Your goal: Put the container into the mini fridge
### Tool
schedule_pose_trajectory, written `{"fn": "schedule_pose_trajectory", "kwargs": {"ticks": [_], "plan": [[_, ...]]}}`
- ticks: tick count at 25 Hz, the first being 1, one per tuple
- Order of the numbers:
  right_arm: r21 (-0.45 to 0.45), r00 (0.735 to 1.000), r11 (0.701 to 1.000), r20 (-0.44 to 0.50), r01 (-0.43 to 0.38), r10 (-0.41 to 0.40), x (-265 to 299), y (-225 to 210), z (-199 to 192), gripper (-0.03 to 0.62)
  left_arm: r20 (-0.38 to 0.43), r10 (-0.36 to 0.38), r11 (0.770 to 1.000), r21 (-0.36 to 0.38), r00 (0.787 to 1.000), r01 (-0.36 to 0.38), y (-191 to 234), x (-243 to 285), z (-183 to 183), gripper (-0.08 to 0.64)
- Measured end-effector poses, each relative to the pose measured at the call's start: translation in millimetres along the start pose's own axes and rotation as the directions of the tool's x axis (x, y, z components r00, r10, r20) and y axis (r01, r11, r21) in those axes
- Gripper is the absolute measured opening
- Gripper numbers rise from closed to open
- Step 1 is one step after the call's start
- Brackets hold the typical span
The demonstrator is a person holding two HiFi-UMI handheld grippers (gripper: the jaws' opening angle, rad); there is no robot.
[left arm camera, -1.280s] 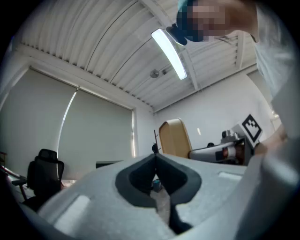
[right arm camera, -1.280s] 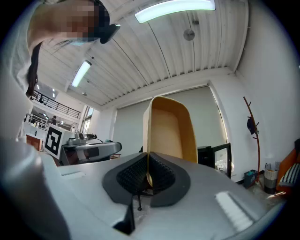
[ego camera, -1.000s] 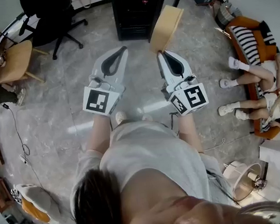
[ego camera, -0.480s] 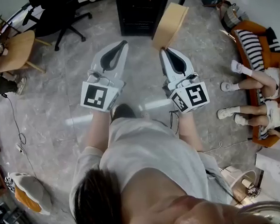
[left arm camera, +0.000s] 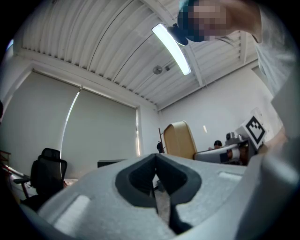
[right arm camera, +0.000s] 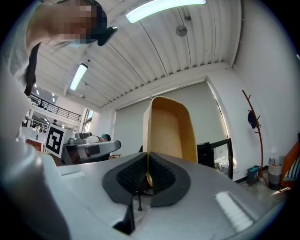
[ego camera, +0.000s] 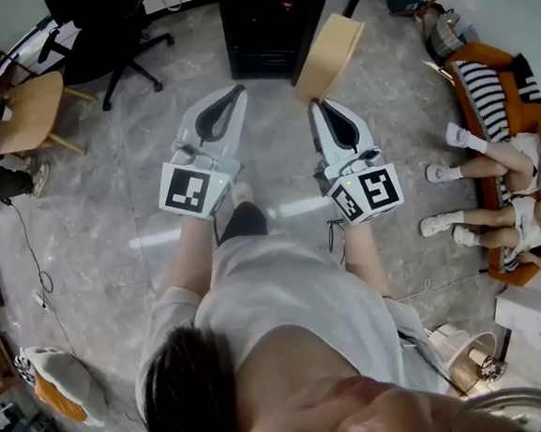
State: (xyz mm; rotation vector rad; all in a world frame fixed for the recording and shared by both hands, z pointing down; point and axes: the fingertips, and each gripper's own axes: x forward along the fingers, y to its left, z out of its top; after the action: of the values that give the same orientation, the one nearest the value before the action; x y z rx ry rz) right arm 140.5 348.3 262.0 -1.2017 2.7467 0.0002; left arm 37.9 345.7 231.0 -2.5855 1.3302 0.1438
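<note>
A tan oblong container [ego camera: 329, 57] hangs over the floor in front of the black mini fridge [ego camera: 268, 22]. My right gripper [ego camera: 316, 104] is shut on its rim. In the right gripper view the container [right arm camera: 171, 133] stands upright out of the shut gripper [right arm camera: 148, 161], with the fridge's glass door [right arm camera: 220, 157] behind it to the right. My left gripper [ego camera: 238, 92] is held level beside the right one, shut and with nothing in it. The left gripper view shows its jaws closed [left arm camera: 156, 161] and the container [left arm camera: 180, 140] off to the right.
A black office chair [ego camera: 103, 27] and a wooden chair [ego camera: 22, 114] stand at the left. People sit on an orange sofa [ego camera: 489, 78] at the right. A cable [ego camera: 35, 268] runs along the floor at left, and a white bin [ego camera: 466, 353] stands at lower right.
The person's legs have shifted in a step. Both grippers and the held container keep nearly the same pose in front of the fridge.
</note>
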Motion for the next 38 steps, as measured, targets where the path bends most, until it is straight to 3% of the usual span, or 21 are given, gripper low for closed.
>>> {"fn": "schedule_pose_trajectory", "kwargs": {"ticks": [4,21,30,38], "plan": [[-0.006,1.000,1.000,0.000,0.020,-0.020,37,-14,-2,0.006,0.018,-0.018,0.999,-0.031,1.000,0.019,32,24,-4,0.002],[-0.006,0.993,0.993,0.020,0.121,-0.120,202,-61,-19,0.005,0.023,-0.120,0.992,-0.028,0.993,0.120,193,107,-41,0.001],[-0.014,0.989,0.989,0.001,0.150,-0.150,228,-72,-27,0.005,0.034,-0.163,0.986,-0.028,0.986,0.164,218,129,-53,0.002],[-0.003,0.986,0.986,-0.009,0.164,-0.164,248,-107,-36,0.005,0.031,-0.156,0.987,-0.035,0.987,0.157,236,164,-69,0.002]]}}
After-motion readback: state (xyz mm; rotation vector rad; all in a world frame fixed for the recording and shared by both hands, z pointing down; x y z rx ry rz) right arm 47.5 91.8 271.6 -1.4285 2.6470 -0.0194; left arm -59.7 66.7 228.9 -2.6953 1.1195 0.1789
